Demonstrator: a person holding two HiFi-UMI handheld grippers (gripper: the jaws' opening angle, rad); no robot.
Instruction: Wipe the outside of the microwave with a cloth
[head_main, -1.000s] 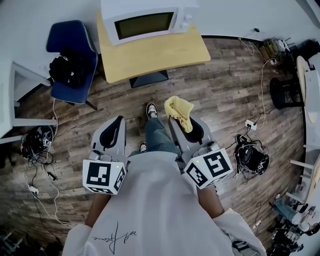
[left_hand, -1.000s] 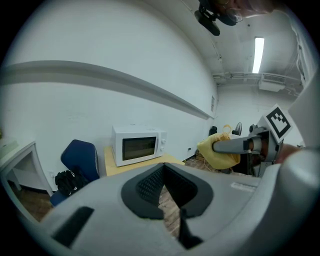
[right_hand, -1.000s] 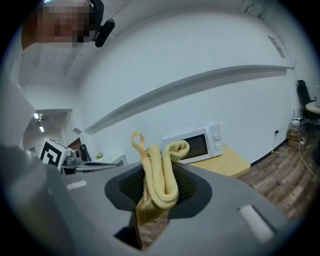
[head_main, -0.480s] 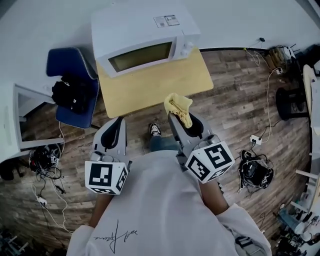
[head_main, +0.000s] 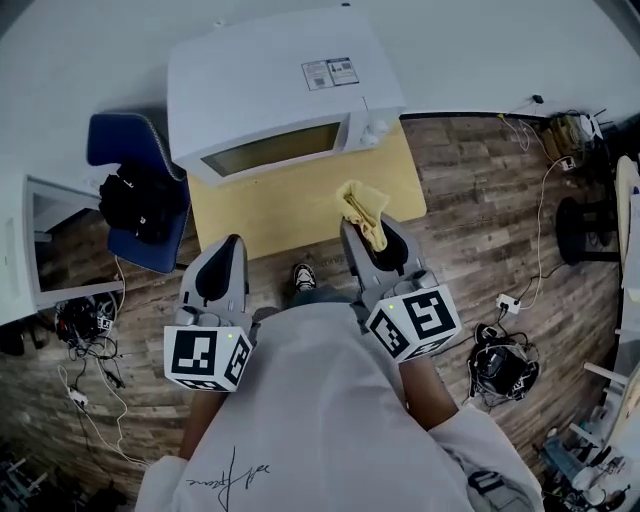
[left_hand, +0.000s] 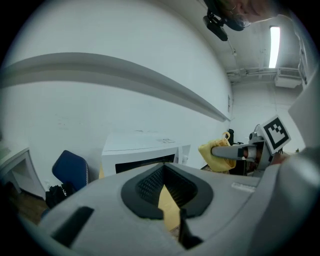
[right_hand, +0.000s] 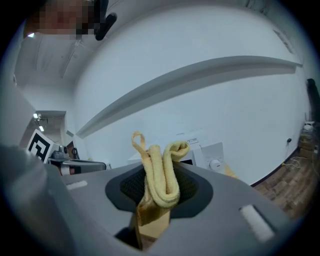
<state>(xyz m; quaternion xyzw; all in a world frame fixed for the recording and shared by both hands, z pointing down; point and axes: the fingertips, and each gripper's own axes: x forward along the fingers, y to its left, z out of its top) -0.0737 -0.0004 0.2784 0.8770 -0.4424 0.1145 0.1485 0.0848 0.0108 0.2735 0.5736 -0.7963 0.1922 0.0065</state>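
Yellow cloth (head_main: 362, 206) is bunched up and pinched in the right gripper (head_main: 372, 238). The jaws are clamped tight on it, with folds and a little loop poking up past the tips. It's held in the air over the right front part of the tabletop (head_main: 285, 210), short of the microwave (head_main: 270, 85) and not touching it as far as I can see. The microwave is a white box at the back of the tabletop, door closed, knobs at its right end, sticker on top. The left gripper (head_main: 226, 262) is off to the left at about the same height, near the tabletop's front edge. Its jaws are pretty much closed with nothing in them, just a thin wedge of gap with the tabletop showing through. Left of the tabletop there's a blue chair (head_main: 118, 148) with a black bag (head_main: 135, 200) on it, and there's wood floor (head_main: 480, 190) all around.
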